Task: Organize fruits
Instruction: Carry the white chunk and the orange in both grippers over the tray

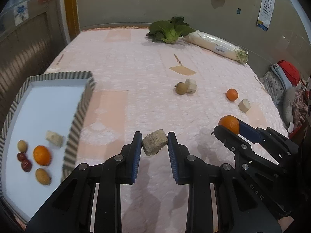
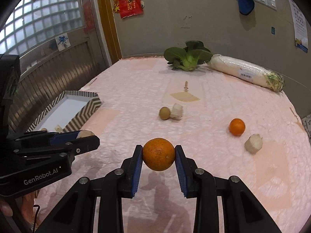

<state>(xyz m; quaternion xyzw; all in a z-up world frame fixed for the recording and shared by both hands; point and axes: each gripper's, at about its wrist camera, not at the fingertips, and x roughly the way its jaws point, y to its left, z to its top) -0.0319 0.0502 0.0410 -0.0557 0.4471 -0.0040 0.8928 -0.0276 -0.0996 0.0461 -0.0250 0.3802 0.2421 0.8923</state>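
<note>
Leftmost, the tray [image 1: 58,81] sits at the counter's [image 1: 126,58] edge and already holds an orange, small brown and red fruits, and a pale chunk, so it looks like the collecting place. Next, the left tongs [image 1: 154,145] pinch a cane chunk [image 1: 155,144] clear of the cloth; its short cylinder axis tilts up toward the right, cut face toward the camera. Further right, the right tongs [image 2: 158,154] clasp an orange [image 2: 158,154] across its middle, also lifted; being round, it has no long axis. Both loads seem bound for the tray. A brown fruit [image 2: 164,113], white chunk [image 2: 177,111], second orange [image 2: 237,127] and another chunk [image 2: 253,143] remain on the counter.
</note>
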